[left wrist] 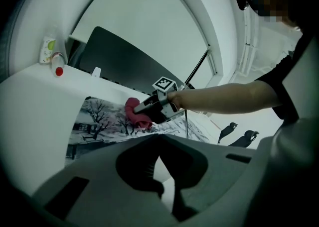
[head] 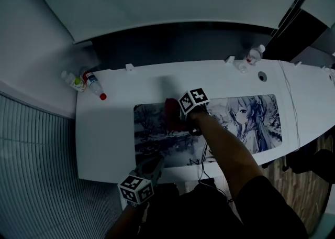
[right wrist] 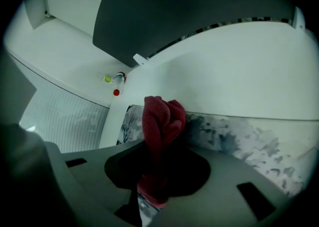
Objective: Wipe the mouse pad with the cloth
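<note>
A long mouse pad printed with an anime figure and winter trees lies on the white desk. My right gripper is shut on a bunched red cloth and holds it down on the pad's left part. In the right gripper view the cloth sticks up from between the jaws over the pad. My left gripper sits at the pad's front edge, jaws close together and empty. From there I see the right gripper, the cloth and the pad.
Two small bottles stand at the desk's back left corner, another bottle at the back right. A thin cable runs across the desk's right end past a round hole. A dark panel stands behind the desk.
</note>
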`<state>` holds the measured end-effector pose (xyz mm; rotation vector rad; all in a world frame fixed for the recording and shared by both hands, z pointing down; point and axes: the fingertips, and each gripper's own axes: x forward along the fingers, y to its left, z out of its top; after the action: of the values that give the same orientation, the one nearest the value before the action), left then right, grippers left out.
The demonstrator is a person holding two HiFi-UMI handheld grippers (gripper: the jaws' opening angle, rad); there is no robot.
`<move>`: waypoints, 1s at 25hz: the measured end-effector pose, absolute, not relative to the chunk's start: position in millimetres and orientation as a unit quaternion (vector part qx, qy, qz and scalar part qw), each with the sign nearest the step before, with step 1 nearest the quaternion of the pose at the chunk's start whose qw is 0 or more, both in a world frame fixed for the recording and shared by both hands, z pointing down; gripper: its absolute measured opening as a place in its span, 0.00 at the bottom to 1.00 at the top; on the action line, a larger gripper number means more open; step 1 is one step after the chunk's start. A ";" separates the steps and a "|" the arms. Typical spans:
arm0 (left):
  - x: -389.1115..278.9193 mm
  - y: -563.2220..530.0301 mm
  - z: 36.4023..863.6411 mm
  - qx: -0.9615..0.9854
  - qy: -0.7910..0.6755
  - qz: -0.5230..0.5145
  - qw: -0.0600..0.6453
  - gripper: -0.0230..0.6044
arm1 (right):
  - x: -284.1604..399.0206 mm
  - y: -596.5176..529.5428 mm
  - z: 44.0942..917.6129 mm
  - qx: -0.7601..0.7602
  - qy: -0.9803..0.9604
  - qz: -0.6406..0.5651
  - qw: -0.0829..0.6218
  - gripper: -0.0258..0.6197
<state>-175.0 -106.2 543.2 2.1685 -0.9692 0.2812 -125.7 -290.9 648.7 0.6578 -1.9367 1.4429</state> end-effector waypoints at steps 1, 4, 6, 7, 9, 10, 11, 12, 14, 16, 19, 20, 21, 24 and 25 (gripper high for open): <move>-166.0 -108.0 542.4 0.845 -0.375 0.111 0.366 0.05 | -113.6 -292.1 648.5 0.252 -0.734 0.547 0.314 0.21; -135.6 -112.2 539.5 0.850 -0.364 0.116 0.363 0.05 | -75.1 -293.4 649.5 0.261 -0.730 0.548 0.314 0.21; -114.3 -115.4 537.2 0.854 -0.355 0.119 0.361 0.05 | -47.9 -293.8 650.1 0.267 -0.726 0.552 0.311 0.21; -103.7 -116.8 536.3 0.856 -0.351 0.121 0.360 0.05 | -34.0 -294.0 650.2 0.270 -0.725 0.554 0.309 0.21; -82.5 -118.6 534.7 0.860 -0.342 0.125 0.358 0.05 | -6.9 -294.2 650.4 0.276 -0.722 0.558 0.303 0.21; -71.9 -119.0 534.0 0.862 -0.337 0.127 0.357 0.05 | 6.1 -294.1 650.2 0.278 -0.720 0.560 0.300 0.21; -61.5 -119.2 533.5 0.863 -0.333 0.130 0.357 0.05 | 18.7 -294.0 649.9 0.280 -0.719 0.562 0.298 0.21; -51.4 -119.4 533.2 0.865 -0.329 0.133 0.356 0.05 | 30.8 -293.9 649.5 0.281 -0.719 0.563 0.296 0.21; -31.7 -120.0 533.0 0.867 -0.322 0.138 0.355 0.05 | 54.0 -294.1 648.9 0.282 -0.719 0.563 0.293 0.21; -12.8 -120.8 533.4 0.869 -0.316 0.142 0.354 0.05 | 77.4 -295.2 648.7 0.284 -0.720 0.561 0.293 0.21; 14.8 -121.9 534.1 0.871 -0.309 0.146 0.354 0.05 | 115.9 -296.4 648.2 0.291 -0.718 0.560 0.295 0.21; 23.6 -121.9 534.5 0.871 -0.307 0.147 0.353 0.05 | 129.4 -296.3 648.4 0.294 -0.716 0.560 0.295 0.21; 32.4 -121.9 534.9 0.872 -0.305 0.148 0.353 0.05 | 143.6 -296.0 648.7 0.298 -0.715 0.559 0.296 0.21; 59.7 -121.3 535.1 0.874 -0.302 0.149 0.351 0.05 | 190.0 -294.4 648.9 0.313 -0.709 0.558 0.297 0.21; 69.1 -121.2 534.8 0.875 -0.300 0.149 0.349 0.05 | 206.1 -293.9 649.1 0.318 -0.707 0.558 0.295 0.21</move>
<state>69.1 -121.2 534.8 2.2670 -0.7781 0.3854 206.1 -293.9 649.1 0.8459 -1.8822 1.4844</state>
